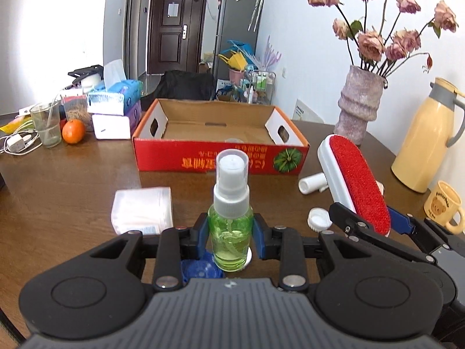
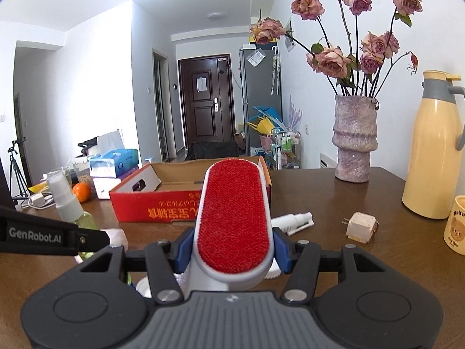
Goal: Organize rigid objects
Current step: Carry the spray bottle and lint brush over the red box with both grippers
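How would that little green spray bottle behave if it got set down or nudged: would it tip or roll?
The green spray bottle, held upright in the left gripper, is tall and narrow with a small base, so a nudge would probably tip it. Its round body would likely roll once down. It looks only partly filled, so probably light; the smooth clear plastic may be slippery.
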`<state>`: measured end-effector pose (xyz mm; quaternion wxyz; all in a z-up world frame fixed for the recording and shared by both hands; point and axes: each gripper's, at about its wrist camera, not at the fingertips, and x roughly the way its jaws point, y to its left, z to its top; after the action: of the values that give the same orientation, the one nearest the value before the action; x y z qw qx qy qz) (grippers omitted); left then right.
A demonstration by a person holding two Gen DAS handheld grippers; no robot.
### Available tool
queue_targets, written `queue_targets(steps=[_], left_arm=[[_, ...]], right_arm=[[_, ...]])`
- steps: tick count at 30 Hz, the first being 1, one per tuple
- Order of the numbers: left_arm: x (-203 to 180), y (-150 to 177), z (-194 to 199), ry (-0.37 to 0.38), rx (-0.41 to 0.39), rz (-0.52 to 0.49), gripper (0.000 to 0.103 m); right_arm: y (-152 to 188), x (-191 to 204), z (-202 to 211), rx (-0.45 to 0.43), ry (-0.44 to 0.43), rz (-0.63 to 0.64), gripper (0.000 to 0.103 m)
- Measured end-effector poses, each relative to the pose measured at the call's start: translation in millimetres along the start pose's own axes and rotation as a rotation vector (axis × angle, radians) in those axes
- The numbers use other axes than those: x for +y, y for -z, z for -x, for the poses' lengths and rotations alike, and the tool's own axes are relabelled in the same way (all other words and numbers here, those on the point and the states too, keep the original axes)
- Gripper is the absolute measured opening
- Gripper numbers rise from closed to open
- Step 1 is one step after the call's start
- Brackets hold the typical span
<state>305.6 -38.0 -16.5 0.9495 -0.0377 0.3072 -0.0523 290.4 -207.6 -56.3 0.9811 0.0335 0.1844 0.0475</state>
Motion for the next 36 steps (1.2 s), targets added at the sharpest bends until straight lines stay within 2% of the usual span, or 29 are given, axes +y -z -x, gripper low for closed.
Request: queue_targets(steps=[13,21,36], left_arm=[[7,-32,-15,-0.002,-0.041,0.012,0.032],[13,-57,-31,-0.035,-0.073,0.040,0.032],[28,-100,-66,-0.041,-0.124,0.112,0.032]], right_arm=[[-28,10,-24,-0.035,-0.008,-0.006,0.055],[-45,16,-46,-0.055,-0.022,-0.026,0.055],[-78,26,-95,-0.103,-0.036,-0.022,0.055]])
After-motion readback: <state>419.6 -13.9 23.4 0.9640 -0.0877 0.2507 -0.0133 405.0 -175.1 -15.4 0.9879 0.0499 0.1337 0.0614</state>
